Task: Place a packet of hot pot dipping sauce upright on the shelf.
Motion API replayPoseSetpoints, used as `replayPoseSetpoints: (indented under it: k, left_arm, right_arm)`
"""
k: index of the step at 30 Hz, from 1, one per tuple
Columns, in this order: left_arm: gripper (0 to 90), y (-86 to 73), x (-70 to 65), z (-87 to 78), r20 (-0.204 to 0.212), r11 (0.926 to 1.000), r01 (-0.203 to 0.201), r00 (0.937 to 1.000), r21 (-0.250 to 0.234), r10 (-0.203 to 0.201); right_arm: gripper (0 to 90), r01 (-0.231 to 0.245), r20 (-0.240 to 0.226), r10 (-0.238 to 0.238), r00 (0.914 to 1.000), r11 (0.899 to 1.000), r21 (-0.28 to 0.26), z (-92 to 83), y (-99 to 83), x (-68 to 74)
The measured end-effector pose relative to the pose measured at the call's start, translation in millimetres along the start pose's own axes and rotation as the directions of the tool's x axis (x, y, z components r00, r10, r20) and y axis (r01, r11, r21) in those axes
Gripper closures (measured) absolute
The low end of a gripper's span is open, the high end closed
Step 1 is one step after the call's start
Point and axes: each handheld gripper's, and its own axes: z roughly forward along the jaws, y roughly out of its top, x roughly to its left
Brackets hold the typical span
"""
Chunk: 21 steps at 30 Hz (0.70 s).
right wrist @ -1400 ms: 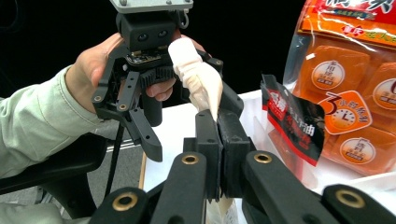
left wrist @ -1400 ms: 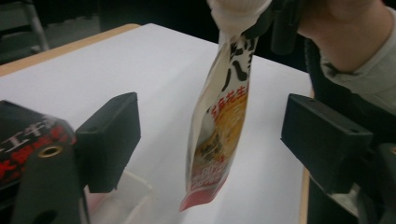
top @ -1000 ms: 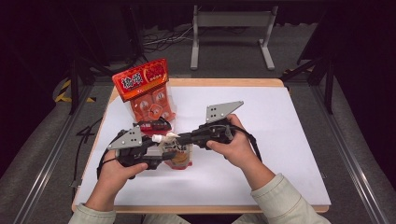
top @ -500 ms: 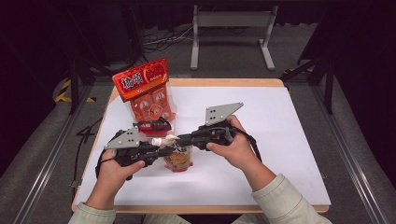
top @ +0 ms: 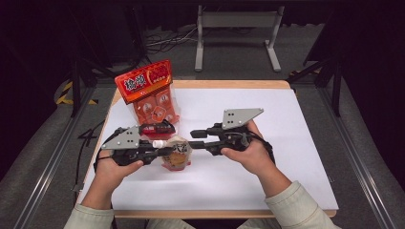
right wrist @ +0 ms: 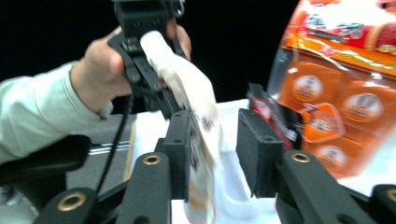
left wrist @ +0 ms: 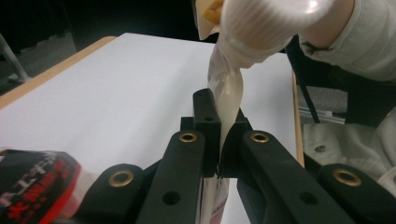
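Observation:
A small spouted pouch [top: 176, 155] with a white cap [top: 157, 143] hangs just above the white table [top: 267, 186] between both grippers. In the left gripper view, my left gripper [left wrist: 218, 140] is shut on the pouch's [left wrist: 226, 88] thin neck below the cap [left wrist: 271, 23]. My left gripper [top: 165, 150] comes in from the left in the high view. My right gripper [right wrist: 217, 149] has just been opening. Its pads [right wrist: 254, 149] stand apart with the pouch [right wrist: 196, 93] loose between them, lying against the left pad. It reaches in from the right [top: 193, 138].
A large orange snack bag [top: 148, 93] stands at the table's back left, close behind the grippers, and appears again [right wrist: 336, 93] in the right gripper view. Bare white tabletop stretches to the right and front. A metal stand [top: 236, 28] is on the floor beyond.
My left gripper has risen to the pouch's capped end and closed on it. My right gripper's jaws have spread apart off the pouch. Both hands have stayed about where they were.

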Motion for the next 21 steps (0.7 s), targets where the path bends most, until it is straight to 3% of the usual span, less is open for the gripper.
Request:
replayPoseSetpoints:
  k: [9, 13, 18, 21]
  left_arm:
    - [89.4, 0.9, 16.4, -18.7, -0.04, 0.999, 0.015, 0.9991, -0.042, -0.017]
    - [89.4, 1.4, 21.6, -25.1, -0.046, 0.9968, 0.04, 0.998, -0.069, -0.043]
    - [89.4, 2.9, 25.3, -34.9, -0.091, 0.9942, 0.038, 0.9947, -0.101, -0.047]
    - [89.4, 2.0, 26.1, -41.1, -0.134, 0.9917, 0.041, 0.9893, -0.122, -0.058]
  right_arm:
    - [63.9, -0.024, 0.083, 0.026, 0.9962, 0.999, -0.024, -35.3, -16.7, -2.6]
    - [63.5, -0.038, 0.123, 0.04, 0.9916, 0.999, -0.02, -47.7, -27.7, -2.4]
    - [63.3, -0.065, 0.163, 0.069, 0.9841, 0.997, -0.033, -62.8, -42.2, -2.9]
    - [62.5, -0.076, 0.213, 0.082, 0.9736, 0.997, -0.032, -73.3, -52.3, -5.3]
